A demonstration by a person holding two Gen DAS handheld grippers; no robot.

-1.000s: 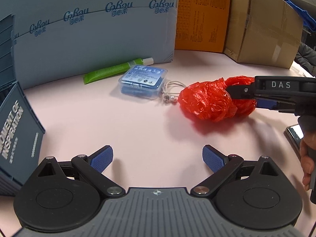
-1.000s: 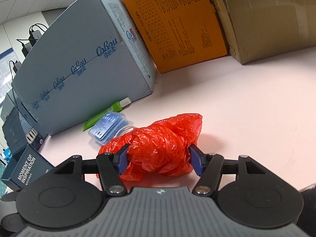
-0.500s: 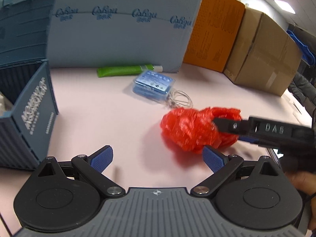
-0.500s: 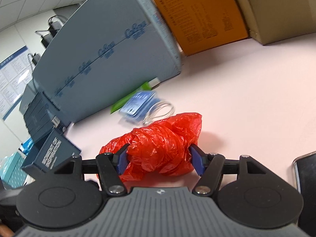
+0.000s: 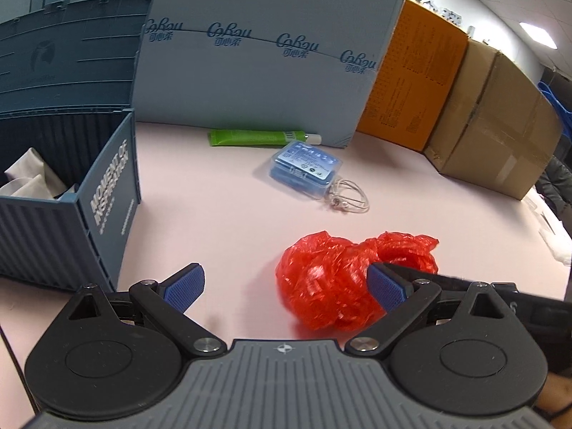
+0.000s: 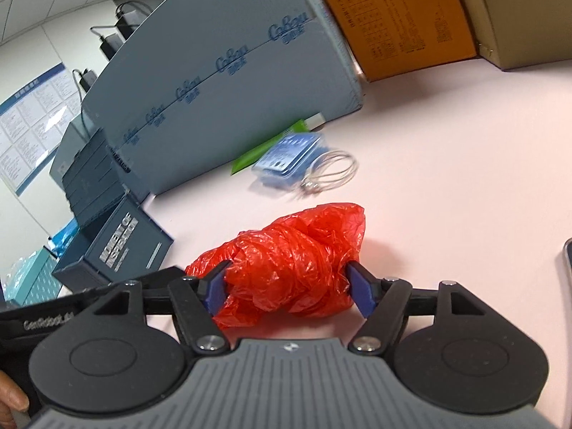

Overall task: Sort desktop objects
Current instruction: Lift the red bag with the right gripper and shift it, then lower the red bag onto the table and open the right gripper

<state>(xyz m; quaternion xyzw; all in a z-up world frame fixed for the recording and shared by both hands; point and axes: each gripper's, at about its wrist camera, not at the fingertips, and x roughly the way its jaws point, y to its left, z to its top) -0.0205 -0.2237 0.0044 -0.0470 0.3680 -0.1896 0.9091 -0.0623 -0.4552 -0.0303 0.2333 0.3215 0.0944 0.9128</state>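
A crumpled red plastic bag (image 6: 293, 261) sits between the blue pads of my right gripper (image 6: 287, 287). Both pads still touch its sides while the jaws are opening. In the left wrist view the same bag (image 5: 321, 279) lies low over the pink table, just beyond the right fingertip of my left gripper (image 5: 286, 286). That gripper is open with nothing between its fingers. A dark blue bin (image 5: 107, 186) with white stuff inside stands at the left, also visible as the bin (image 6: 121, 246) in the right wrist view.
A green tube (image 5: 250, 137), a clear blue case (image 5: 307, 164) and a coiled white cable (image 5: 346, 196) lie further back. A grey-blue carton (image 5: 250, 71), an orange box (image 5: 414, 82) and a brown carton (image 5: 493, 118) wall the far side. A phone (image 6: 566, 261) lies at the right edge.
My right gripper has carried the red bag leftwards, nearer my left gripper and the bin, and its jaws stand a little wider. The left view has rolled, bringing the bin into sight.
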